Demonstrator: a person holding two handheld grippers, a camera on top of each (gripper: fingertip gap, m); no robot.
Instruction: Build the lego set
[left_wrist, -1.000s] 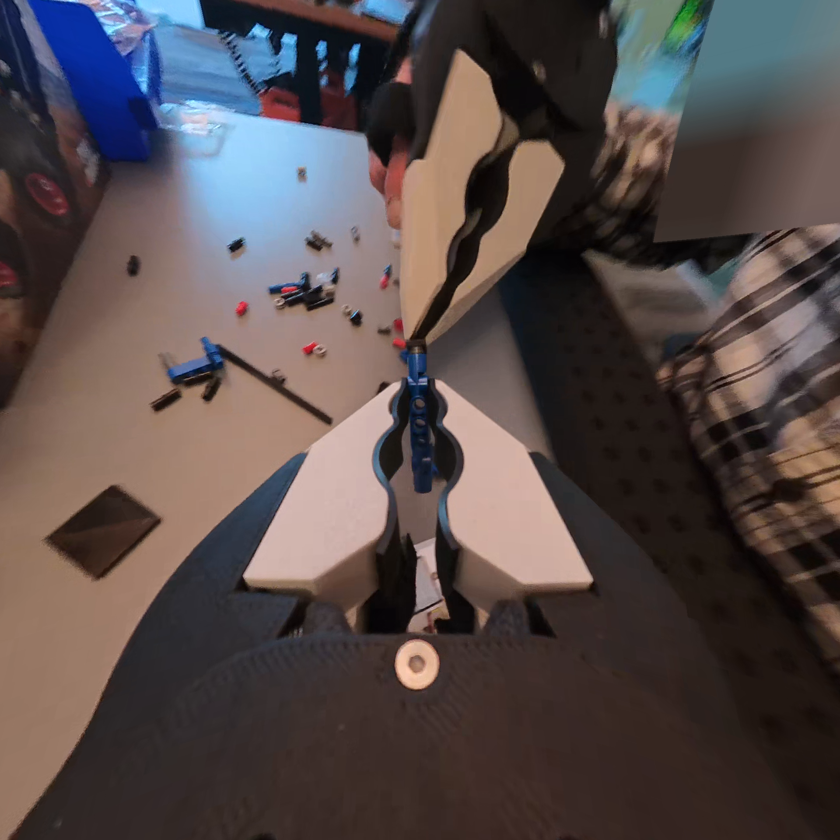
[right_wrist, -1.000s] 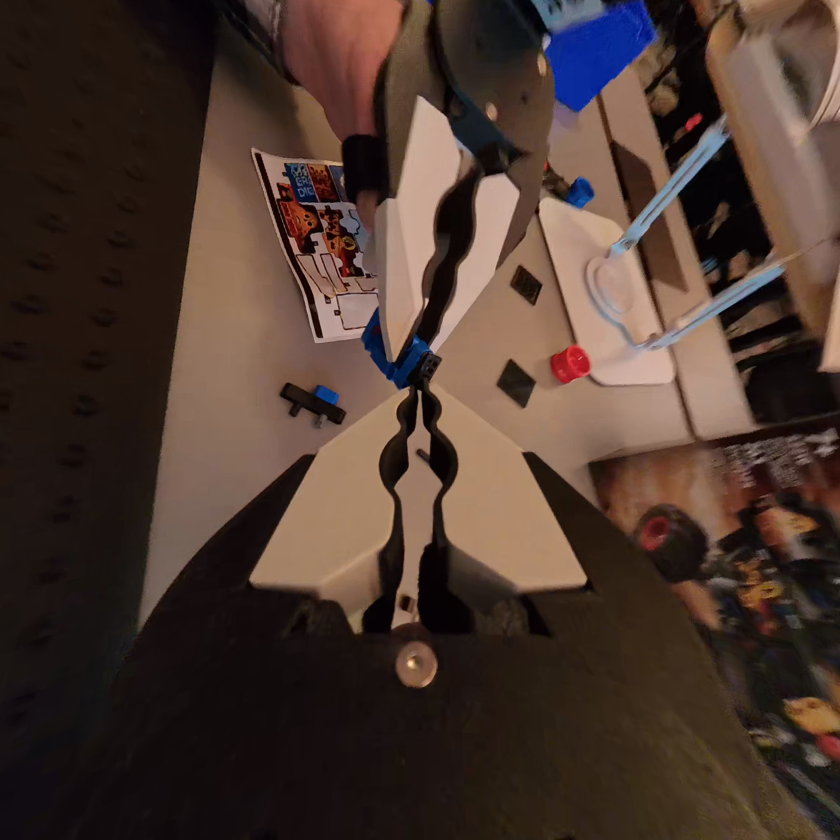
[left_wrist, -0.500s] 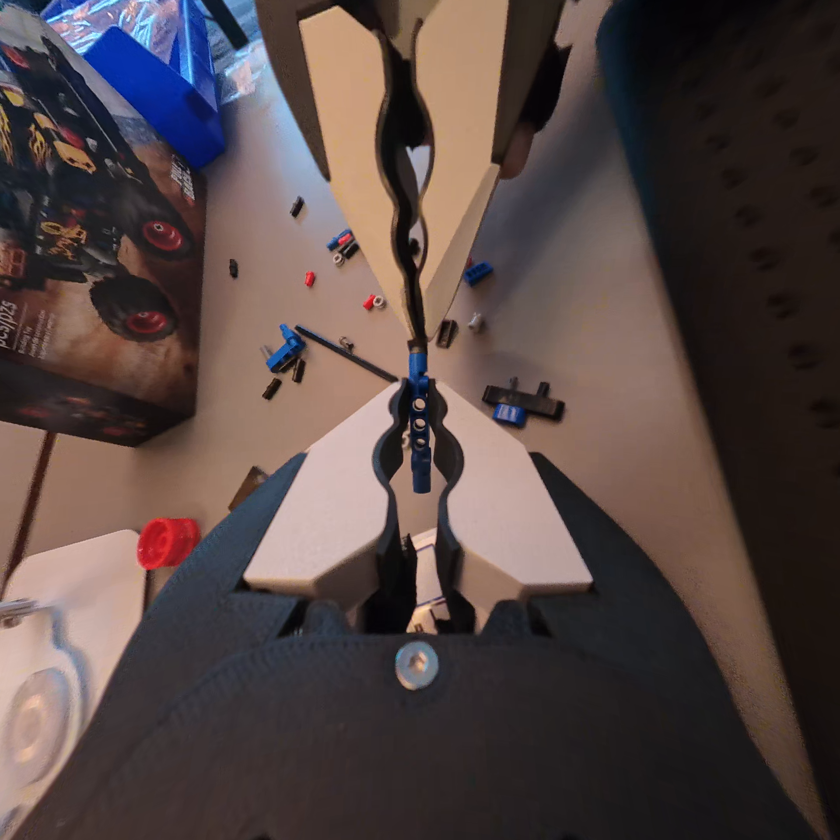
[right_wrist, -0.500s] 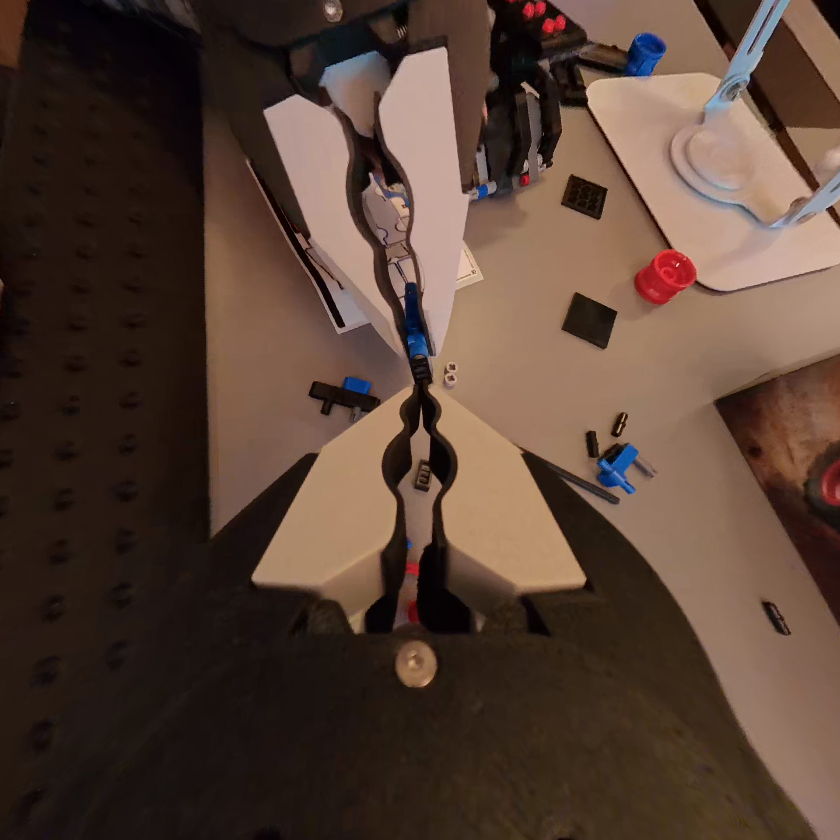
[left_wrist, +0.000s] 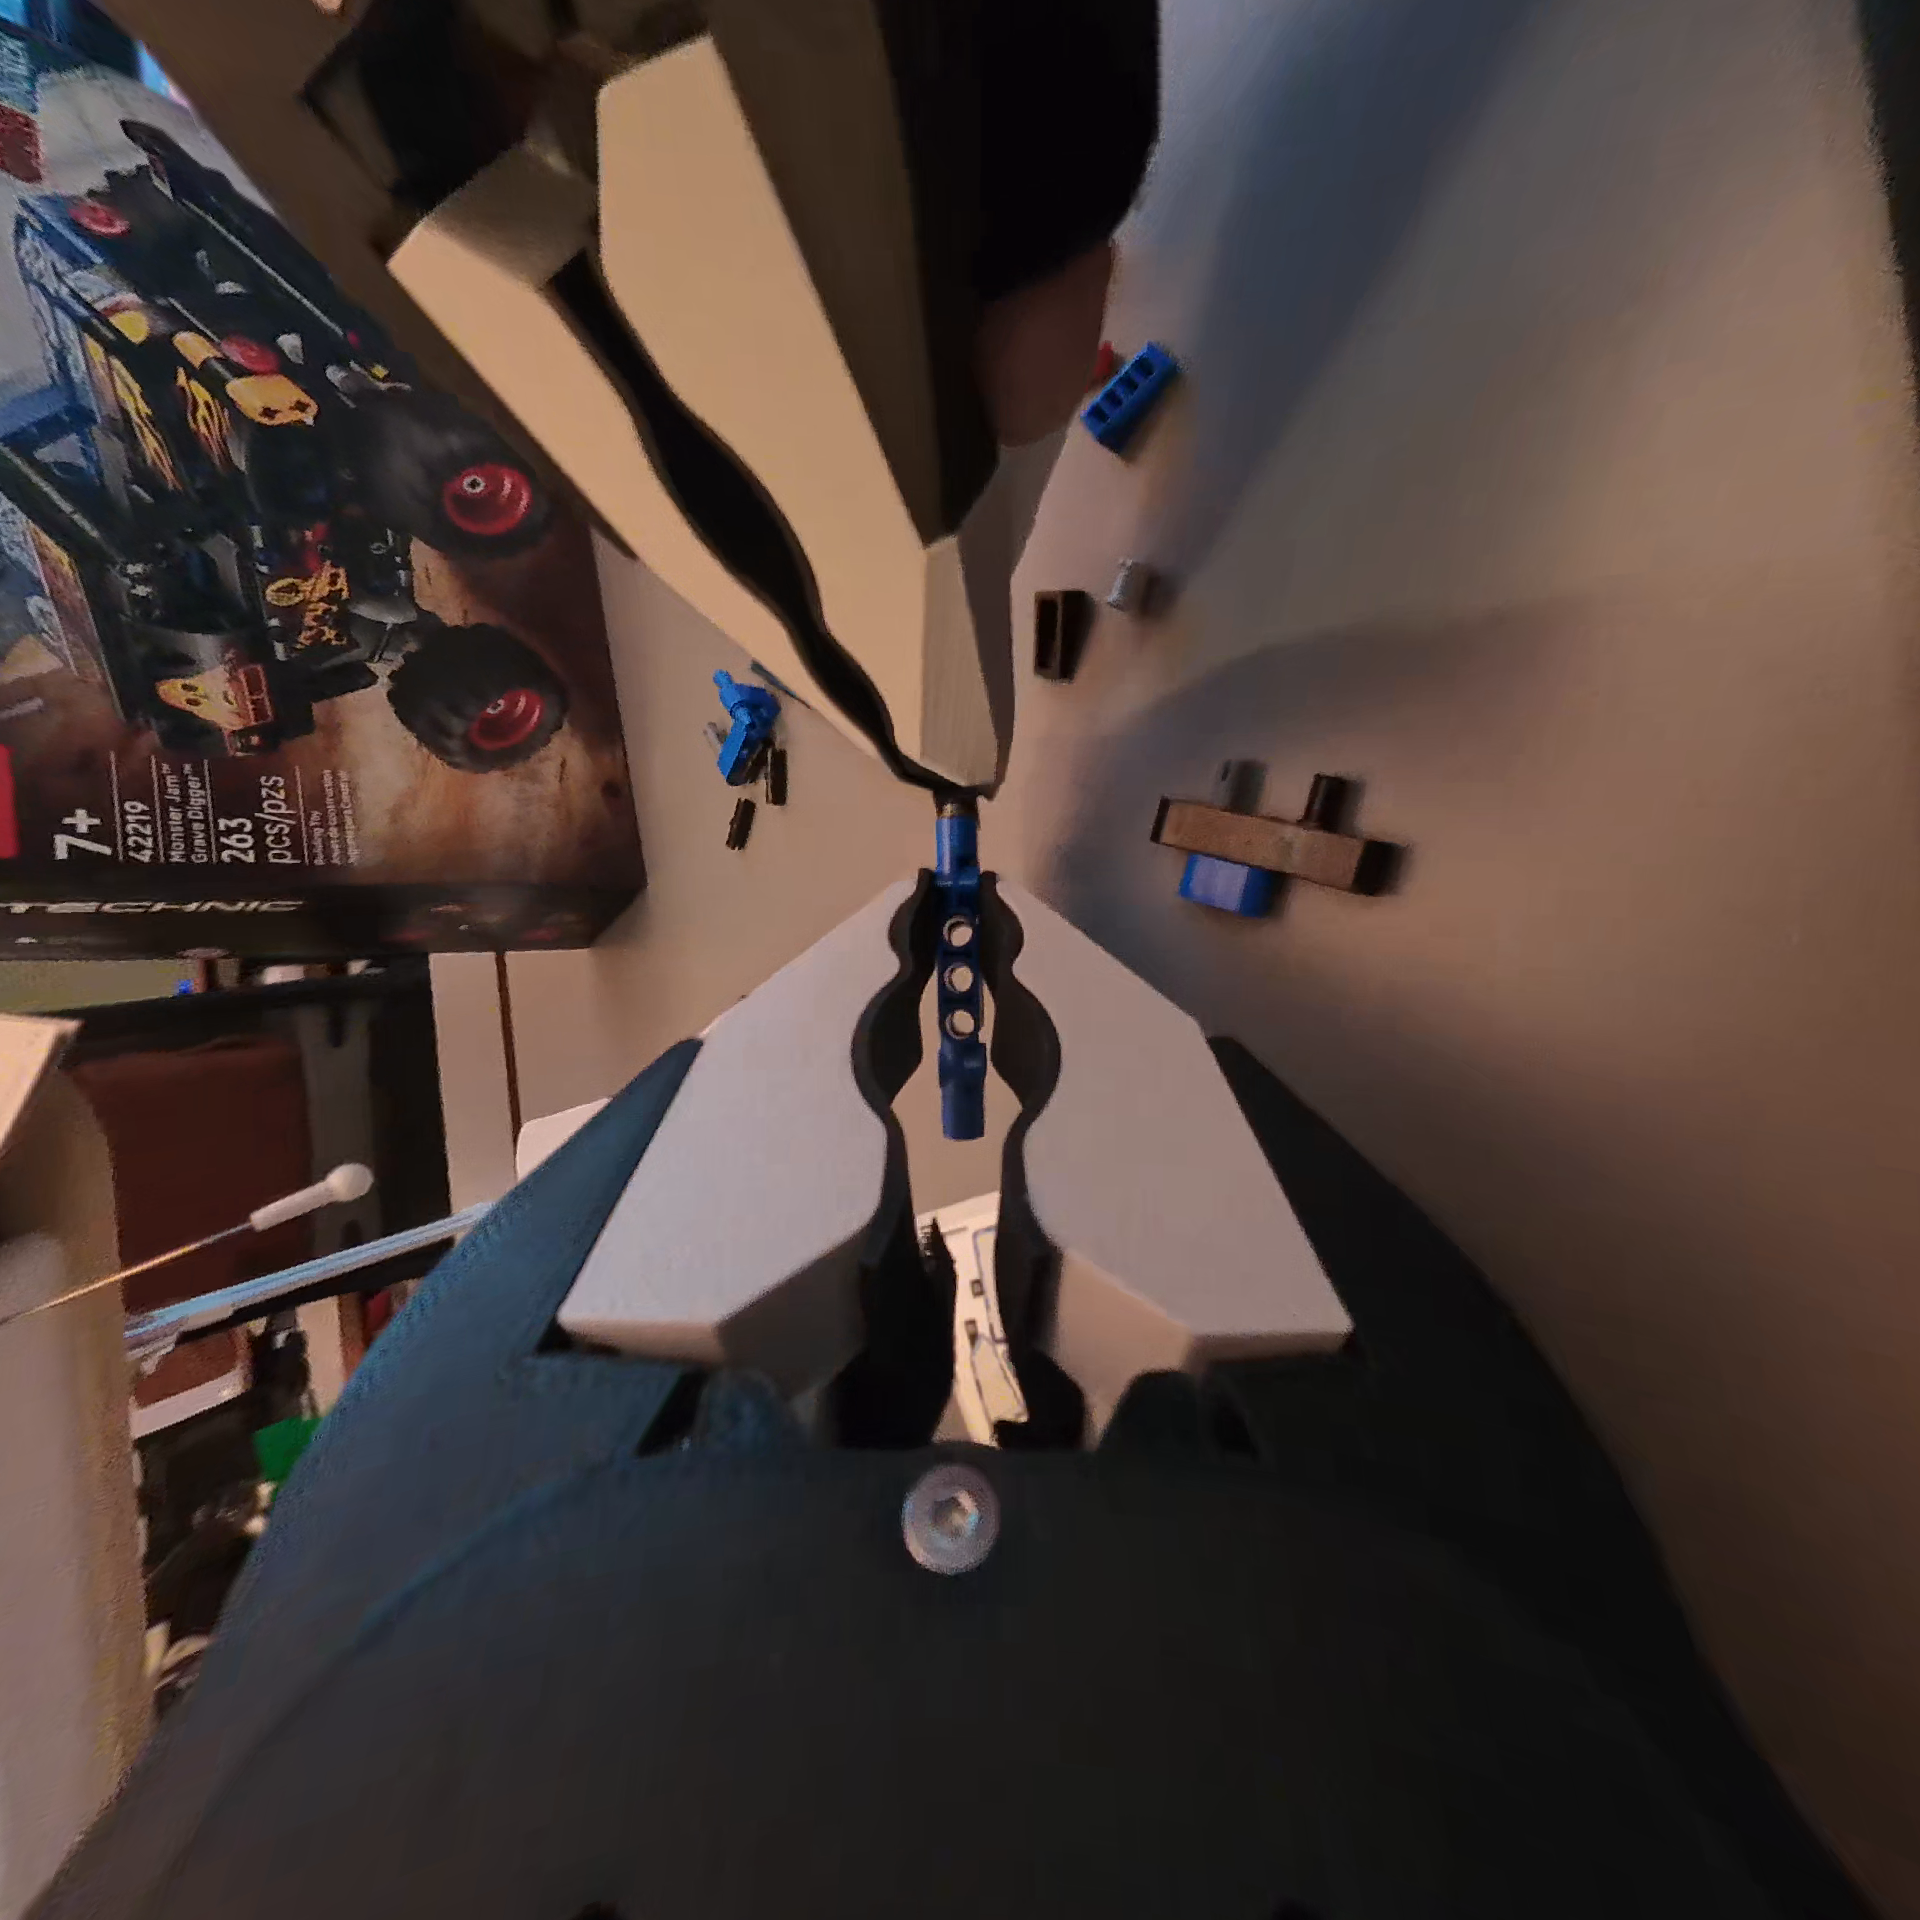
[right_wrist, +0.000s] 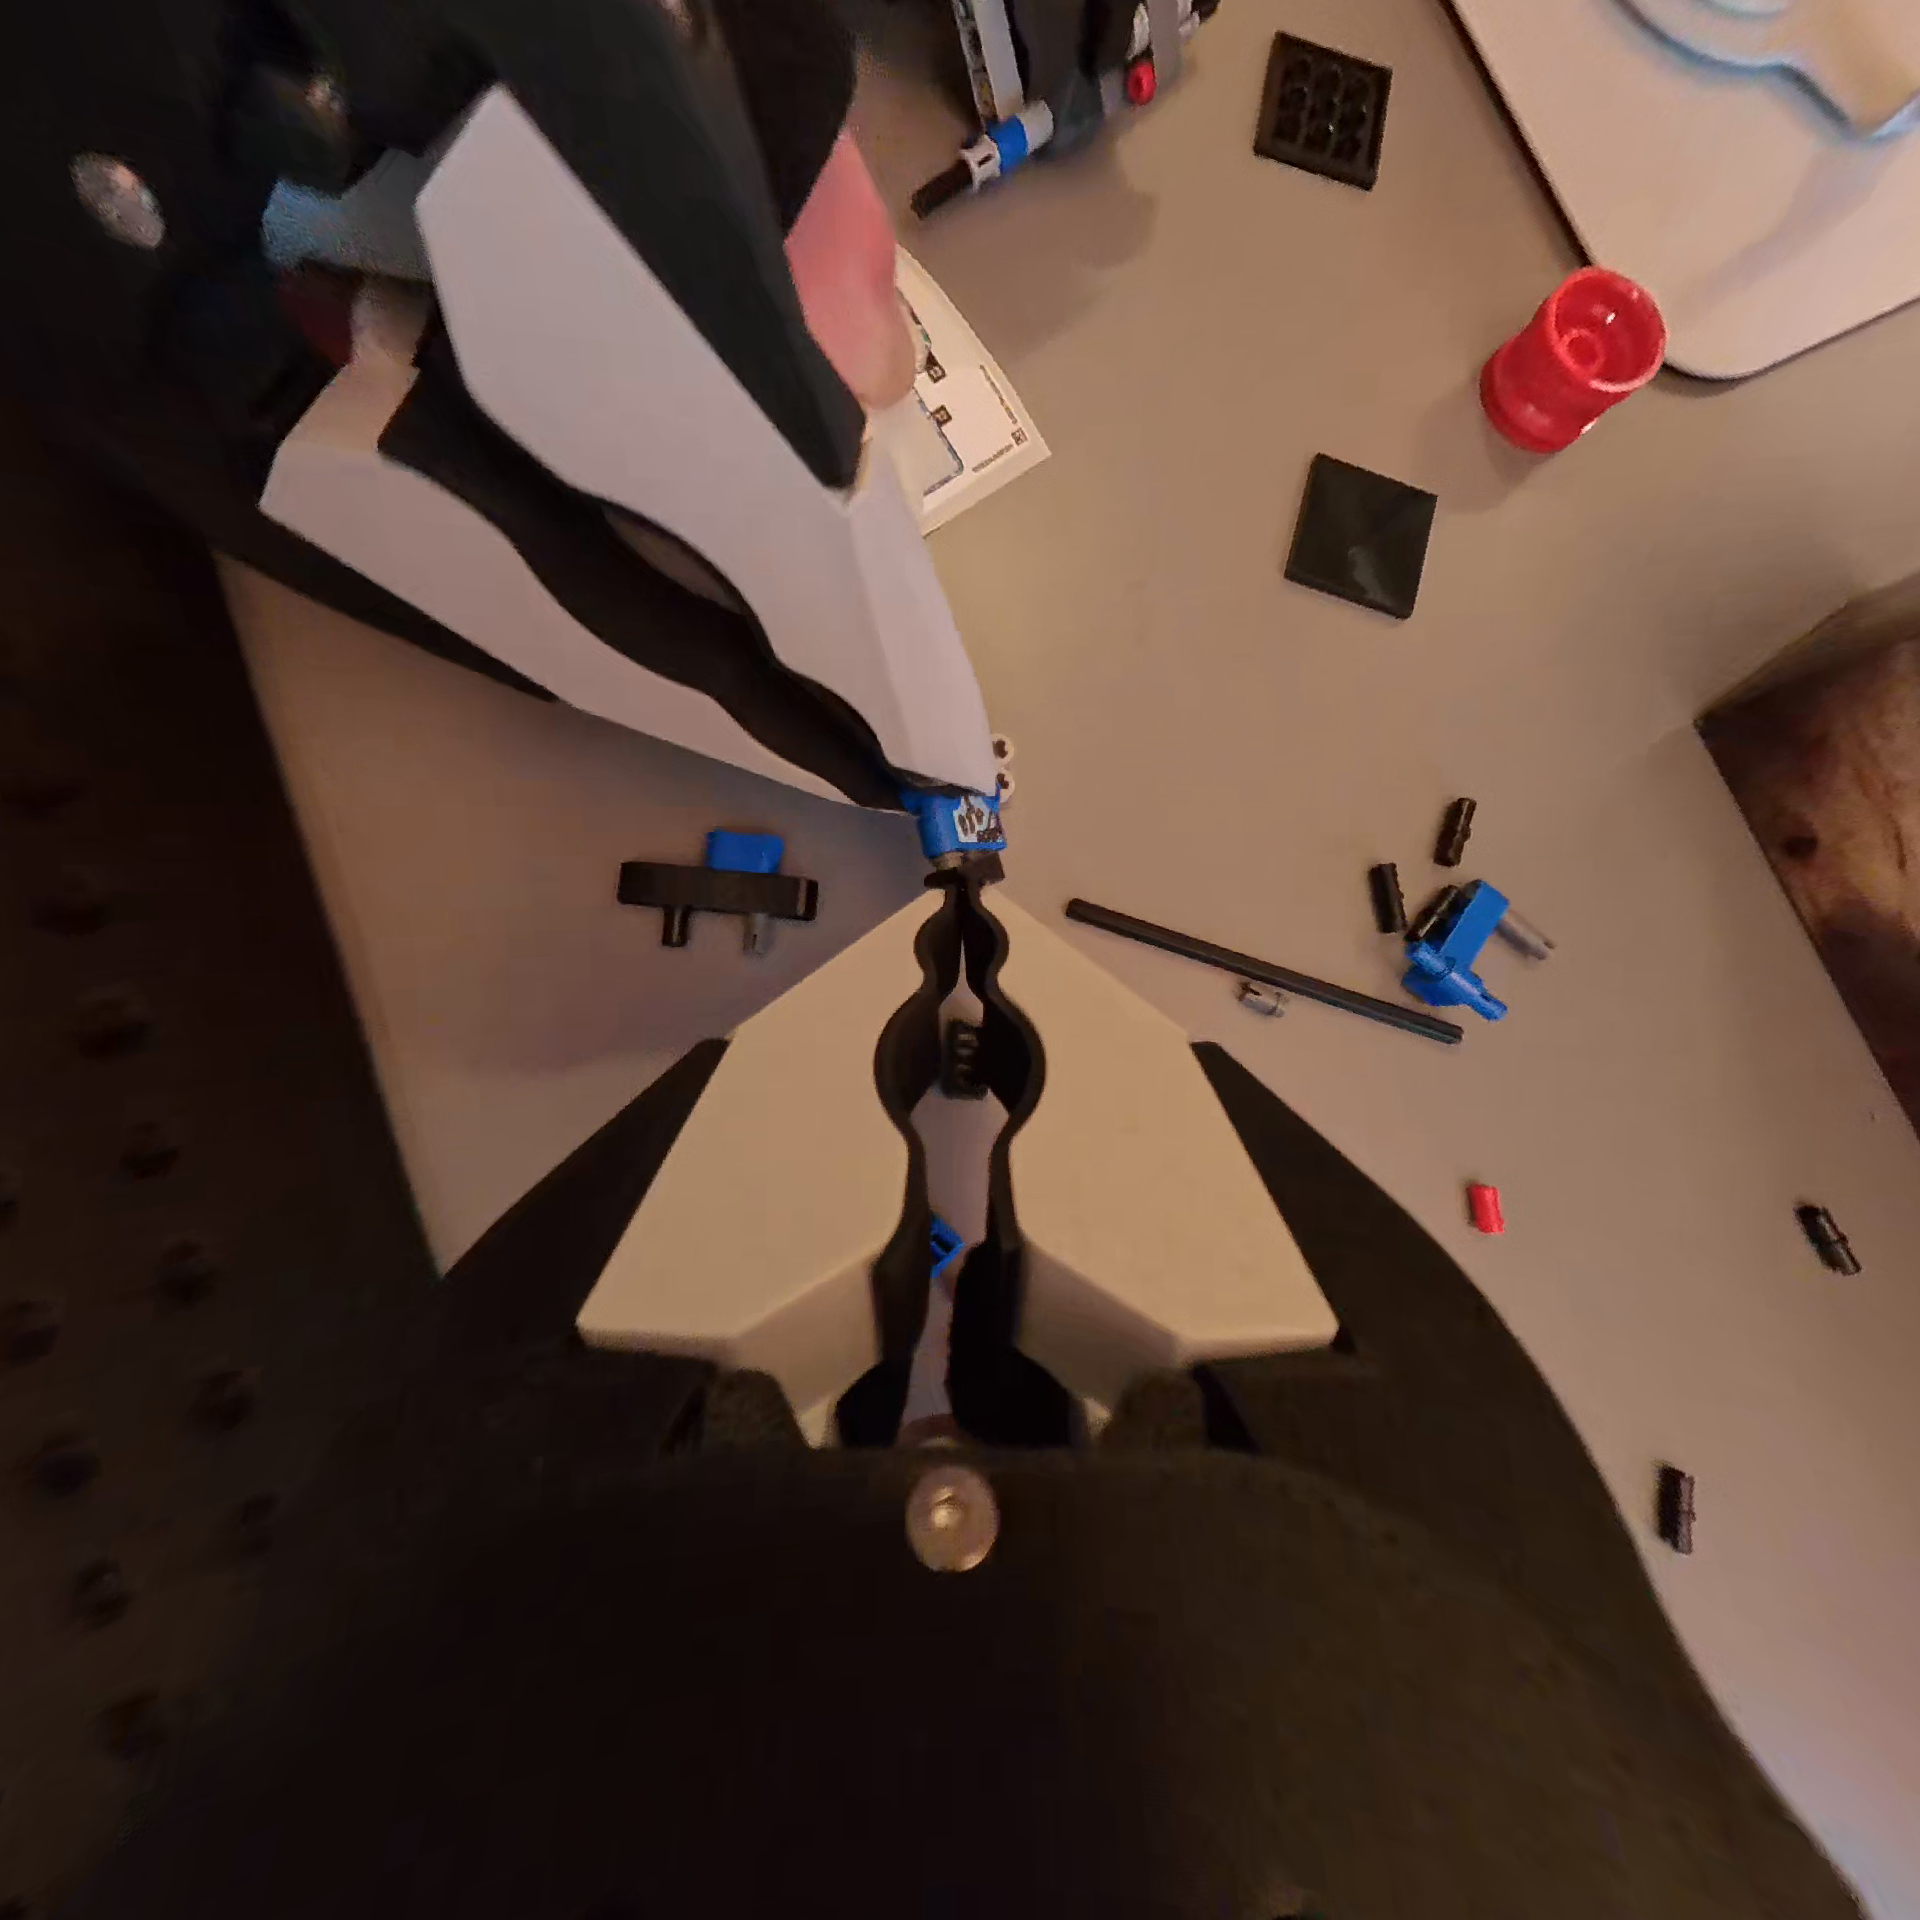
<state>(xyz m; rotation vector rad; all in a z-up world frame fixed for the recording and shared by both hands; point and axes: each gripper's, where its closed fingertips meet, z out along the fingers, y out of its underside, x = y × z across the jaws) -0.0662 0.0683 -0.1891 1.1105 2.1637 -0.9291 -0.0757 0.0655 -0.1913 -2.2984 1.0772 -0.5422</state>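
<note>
Between the tips of the left gripper (left_wrist: 957, 904): pinched blue beam (left_wrist: 958, 997), three open holes along it, long axis running straight forward along the fingers, one end back in the throat, the other poking past the tips. Pressed onto that front end: small black pin (right_wrist: 964, 871), nipped by the right gripper (right_wrist: 964, 914), closed tight on it, tip to tip with the left. Held above the grey surface (right_wrist: 1195, 727), not resting on it. Printed white-and-black marks on the blue end, too small to read. Just beyond on the surface: black bar with a blue block (left_wrist: 1262, 857), black axle (right_wrist: 1262, 971), blue connector (right_wrist: 1455, 951), black square tile (right_wrist: 1359, 535), red wheel hub (right_wrist: 1574, 358). Farther left: set box (left_wrist: 260, 582) bearing a truck picture and lettering. Far side: printed instruction sheet (right_wrist: 977, 436).
</note>
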